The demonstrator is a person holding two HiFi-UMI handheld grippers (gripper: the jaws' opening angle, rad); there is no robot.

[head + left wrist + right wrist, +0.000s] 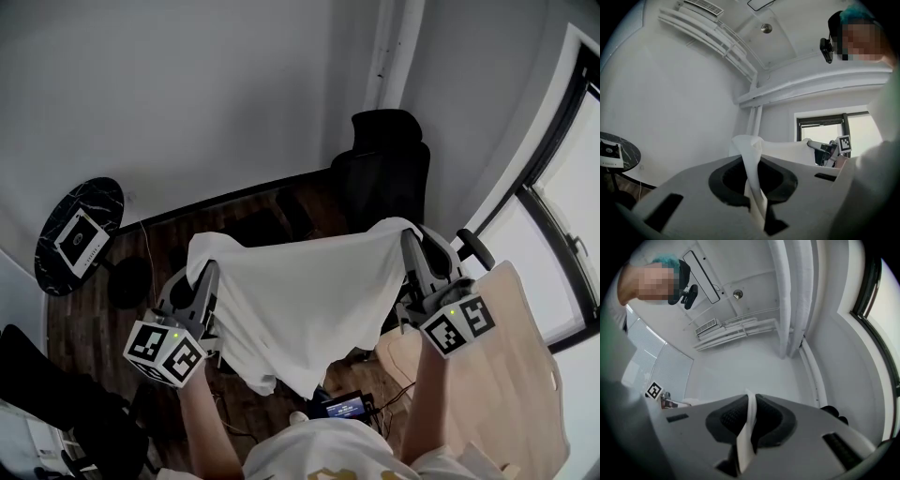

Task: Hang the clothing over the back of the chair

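Clothing: the white cloth garment (300,300) hangs in the air between the two pairs of jaws. Its top edge runs from one pair to the other and the rest droops below them.
Left hold: the left gripper (753,190) has its jaws pressed together on a bunched corner of the fabric, which sticks up past their tips.
Right hold: the right gripper (746,425) pinches the opposite corner, a thin fold caught flat between its jaws.
Chair: the black office chair (382,173) stands just beyond the right jaws.
Floor: dark wooden floor (94,309), beneath both pairs of jaws.
Side table: a round black marble-topped side table (70,234), well out to the left of the left jaws.
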